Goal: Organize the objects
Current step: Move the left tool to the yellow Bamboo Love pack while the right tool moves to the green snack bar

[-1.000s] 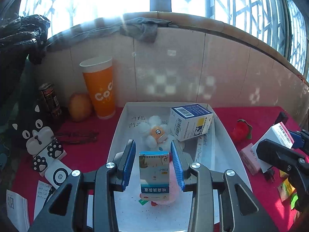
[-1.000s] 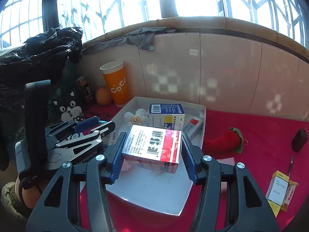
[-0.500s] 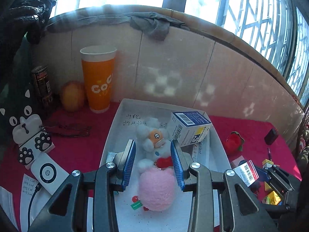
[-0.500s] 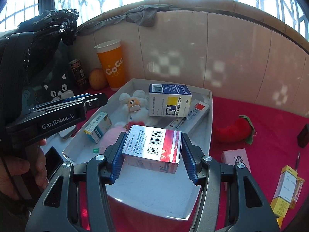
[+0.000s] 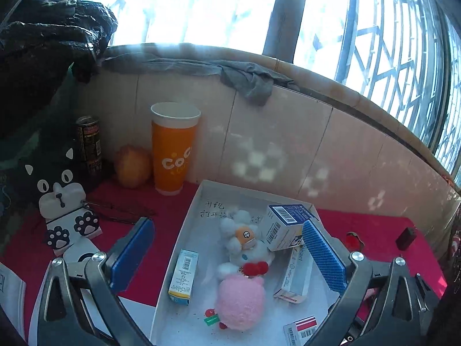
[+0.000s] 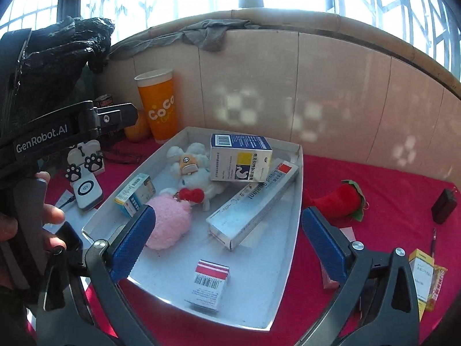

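Both the left gripper [image 5: 227, 255] and right gripper [image 6: 227, 240] stand wide apart, empty, over the white tray [image 6: 298, 190]; a red-striped box [image 6: 209, 284] lies at lower centre.

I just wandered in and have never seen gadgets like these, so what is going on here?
A person is tidying small things into a white tray on a red table, using a hand-held gripper in each hand. Both grippers, left and right, are open and hold nothing. A red-striped box lies at the near end of the tray, and a teal box lies by its left wall. Plush toys and other boxes are inside too. A red plush and a yellow box lie outside on the table.
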{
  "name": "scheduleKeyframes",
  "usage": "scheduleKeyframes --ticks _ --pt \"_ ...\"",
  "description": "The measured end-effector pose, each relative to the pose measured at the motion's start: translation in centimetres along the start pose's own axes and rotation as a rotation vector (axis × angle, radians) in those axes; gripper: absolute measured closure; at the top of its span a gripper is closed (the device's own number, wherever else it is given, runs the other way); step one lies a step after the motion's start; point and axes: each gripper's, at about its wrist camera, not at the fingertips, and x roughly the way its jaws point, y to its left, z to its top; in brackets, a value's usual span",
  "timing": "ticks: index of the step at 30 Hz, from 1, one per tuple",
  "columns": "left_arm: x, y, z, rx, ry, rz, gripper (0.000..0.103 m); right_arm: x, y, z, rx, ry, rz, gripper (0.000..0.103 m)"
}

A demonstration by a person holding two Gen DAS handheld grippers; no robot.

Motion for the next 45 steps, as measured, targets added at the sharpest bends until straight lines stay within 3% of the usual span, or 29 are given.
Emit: scheduleKeyframes --ticks 6,13,18,22,26,29,32,35,41,45 --pt "-3.2 1.3 1.2 -0.062 -0.058 -0.019 0.0 -3.9 -4.0 0.7 0.154 -0.063 -0.023 0.0" --pt "-6.9 1.4 1.8 -0.133 -0.123 -0.162 0.0 -11.0 -9.3 0.7 0.318 -0.216 -0.043 0.0" --pt "-7.9 -2.3 0.6 -0.028 -0.144 -0.191 0.0 -16.3 -14.1 -0.2 0.39 -0.299 -0.131 0.0" --pt "-6.4 -6.2 -1.0 0.062 -0.052 -0.258 0.0 -19.4 -18.2 -1.9 0.449 -0.307 -0.238 0.0" --pt "-4.4 -10.5 -4.0 0.159 0.092 -0.329 0.0 -21.0 -21.4 -4.6 0.502 -0.26 -0.314 0.0" --pt "-3.0 -14.7 -7.3 0.293 0.173 -0.436 0.0 -21.1 -23.4 -7.5 0.539 -0.175 -0.353 0.0" --pt "-2.3 -19.6 -10.7 0.474 0.242 -0.636 0.0 -20.8 -24.7 -10.6 0.512 -0.086 -0.28 0.0" --pt "-2.4 -23.7 -13.6 0.633 0.273 -0.78 0.0 -20.9 -24.4 -12.9 0.368 -0.03 -0.183 0.0" --pt "-0.5 -29.2 -17.8 0.795 0.4 -0.84 0.001 -18.4 -23.7 -14.5 0.147 0.137 -0.015 0.0" --pt "-0.2 -30.2 -19.2 0.875 0.424 -0.835 0.001 -15.3 -22.1 -15.3 -0.017 0.239 0.089 0.001"
